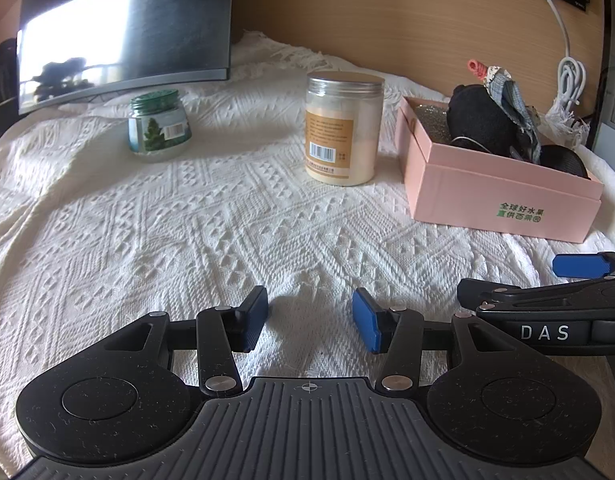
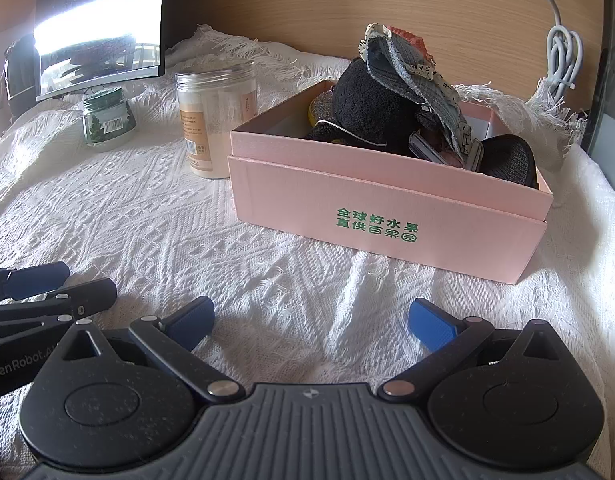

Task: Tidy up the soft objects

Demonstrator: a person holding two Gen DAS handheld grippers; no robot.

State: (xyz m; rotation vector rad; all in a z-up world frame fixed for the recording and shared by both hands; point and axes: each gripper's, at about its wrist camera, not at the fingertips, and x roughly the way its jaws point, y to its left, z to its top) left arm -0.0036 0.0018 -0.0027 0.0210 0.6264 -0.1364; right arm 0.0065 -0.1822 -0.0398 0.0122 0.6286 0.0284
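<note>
Soft items fill the pink box (image 2: 387,204), right of frame; left hand-held gripper (image 1: 309,318) and right hand-held gripper (image 2: 311,320) rest released, empty, on the desk's white cloth (image 1: 147,240).

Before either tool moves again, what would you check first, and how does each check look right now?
1. Left tool empty and open: ok, blue pads apart, nothing between them.
2. Right tool empty and open: ok, spread wide over the white knitted cloth.
3. Pink cardboard box open on top: ok, no lid on it.
4. Soft things inside the box: ok, the black fuzzy bundle and the blue-grey patchwork fabric piece sit in it, piled above the rim.
5. Soft things left on the cloth: none in view, though the edges are out of sight.
6. Tall clear plastic jar of pale powder upright beside the box: ok.
</note>
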